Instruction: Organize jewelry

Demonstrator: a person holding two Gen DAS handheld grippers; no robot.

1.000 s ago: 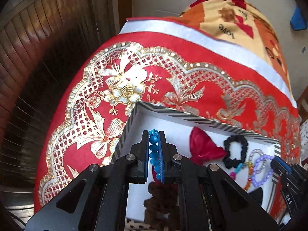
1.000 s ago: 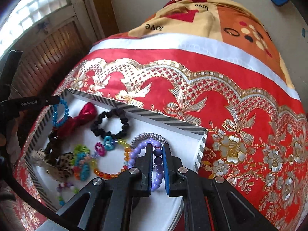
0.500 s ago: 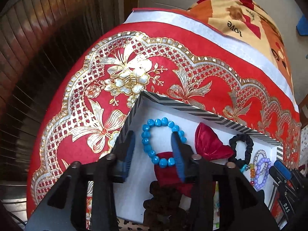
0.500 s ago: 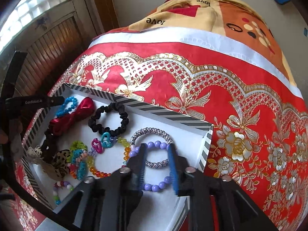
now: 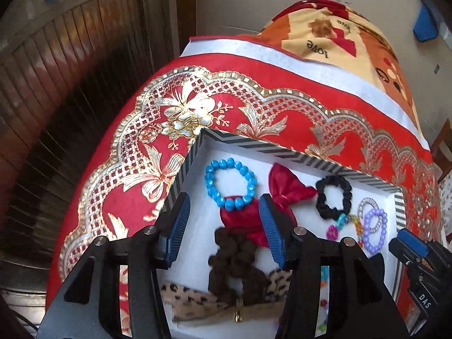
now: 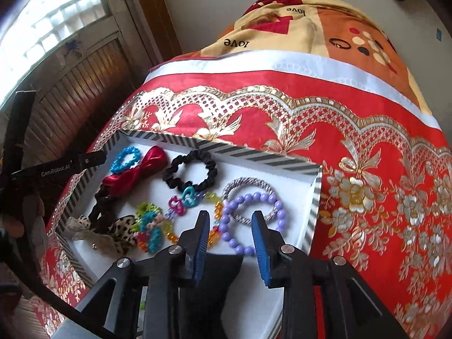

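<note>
A white tray with a striped rim (image 5: 254, 144) (image 6: 214, 145) lies on a red and gold cloth and holds the jewelry. A blue bead bracelet (image 5: 230, 183) (image 6: 125, 158) lies flat at its far left corner, partly on a red satin bow (image 5: 282, 186) (image 6: 135, 173). My left gripper (image 5: 223, 226) is open and empty just short of it. A purple bead bracelet (image 6: 252, 220) (image 5: 374, 230) lies over a silver ring bracelet (image 6: 248, 189) near the right rim. My right gripper (image 6: 230, 230) is open and empty over it.
In the tray lie a black scrunchie (image 6: 190, 173), a brown scrunchie (image 5: 237, 260), a leopard-print bow (image 6: 121, 230), and a colourful plastic bead chain (image 6: 180, 202). A wooden shutter (image 5: 56, 99) stands at left. A patterned blanket (image 6: 310, 28) lies beyond the cloth.
Both grippers have opened and drawn back. The left let go of the blue bracelet and the right let go of the purple bracelet; both now lie flat in the tray.
</note>
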